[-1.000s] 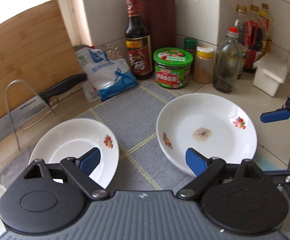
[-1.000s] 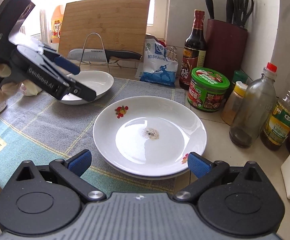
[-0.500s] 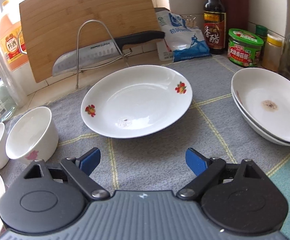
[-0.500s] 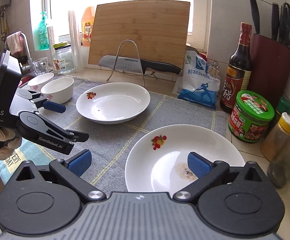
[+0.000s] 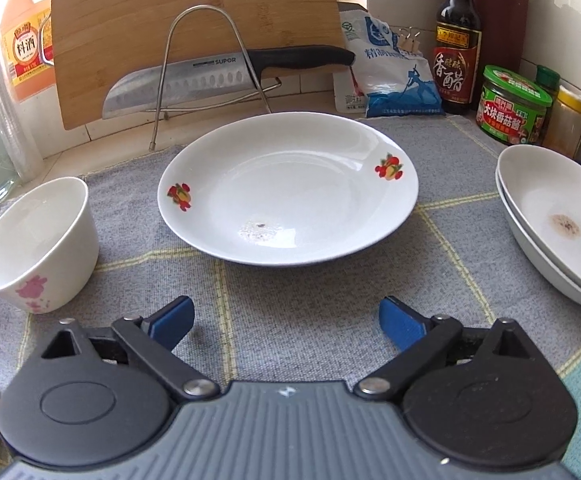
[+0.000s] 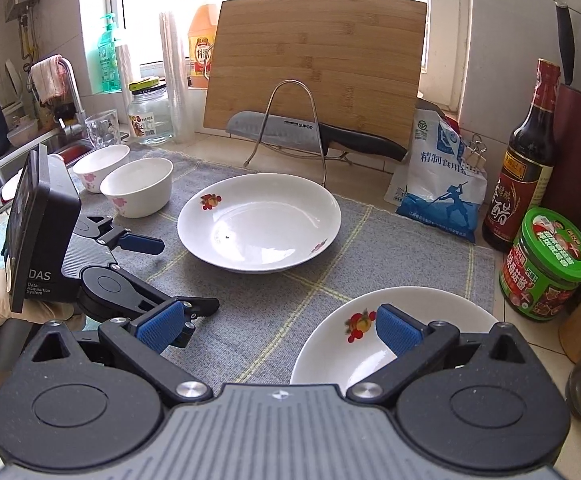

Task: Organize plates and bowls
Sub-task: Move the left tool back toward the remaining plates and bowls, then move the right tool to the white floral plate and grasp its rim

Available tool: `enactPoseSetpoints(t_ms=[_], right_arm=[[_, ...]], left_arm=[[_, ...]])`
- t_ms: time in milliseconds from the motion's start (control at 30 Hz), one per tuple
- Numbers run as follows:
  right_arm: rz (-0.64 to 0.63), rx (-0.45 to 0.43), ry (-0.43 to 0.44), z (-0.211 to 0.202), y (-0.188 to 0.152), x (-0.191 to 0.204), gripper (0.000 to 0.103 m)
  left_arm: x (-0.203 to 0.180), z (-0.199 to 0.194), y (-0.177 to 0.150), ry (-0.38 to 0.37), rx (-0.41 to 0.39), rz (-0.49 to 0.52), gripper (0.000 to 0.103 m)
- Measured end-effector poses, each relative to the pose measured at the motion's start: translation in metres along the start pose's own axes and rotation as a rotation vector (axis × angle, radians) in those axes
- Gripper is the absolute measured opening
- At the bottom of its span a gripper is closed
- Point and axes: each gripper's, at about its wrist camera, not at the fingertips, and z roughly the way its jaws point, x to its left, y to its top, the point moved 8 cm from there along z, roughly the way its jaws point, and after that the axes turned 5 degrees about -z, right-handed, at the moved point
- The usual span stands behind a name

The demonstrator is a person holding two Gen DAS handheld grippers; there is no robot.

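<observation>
Left hand-held gripper (image 5: 286, 322): jaws just widened, empty, near the plate (image 5: 288, 188).
Right hand-held gripper (image 6: 278, 330): open over the stacked plates (image 6: 394, 332).

Glossy ceramic plate (image 5: 286, 188), matt woven cloth (image 5: 330, 292)

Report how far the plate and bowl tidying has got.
Done: two white floral plates already sit stacked at the mat's right edge. In hand: nothing. The left gripper, its jaws just opened wide and empty, faces the single white floral plate; the right gripper hangs open over the stack. Left: that plate, plus the white flowered bowls, standing side by side unstacked.
</observation>
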Motion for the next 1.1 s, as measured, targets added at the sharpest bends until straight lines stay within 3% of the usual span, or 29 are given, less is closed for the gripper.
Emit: enactPoseSetpoints(t_ms=[67, 233, 533, 833, 1100], right_arm=[[0.008, 0.012, -0.005, 0.004, 0.004, 0.001, 0.103], [0.003, 0.048, -0.003, 0.017, 0.012, 0.005, 0.103], [-0.022, 0.117, -0.004, 0.049, 0.034, 0.002, 0.103], [-0.045, 0.202, 0.039, 0.09, 0.059, -0.015, 0.103], [-0.008, 0.341, 0.116, 0.144, 0.064, -0.04, 0.103]], left_arm=[[0.005, 0.003, 0.001, -0.034, 0.021, -0.026, 0.103], [0.007, 0.007, 0.005, -0.081, 0.008, 0.023, 0.103], [0.007, 0.015, 0.014, -0.118, 0.008, 0.062, 0.103], [0.006, 0.019, 0.019, -0.169, -0.004, 0.109, 0.103], [0.005, 0.019, 0.019, -0.186, -0.031, 0.12, 0.103]])
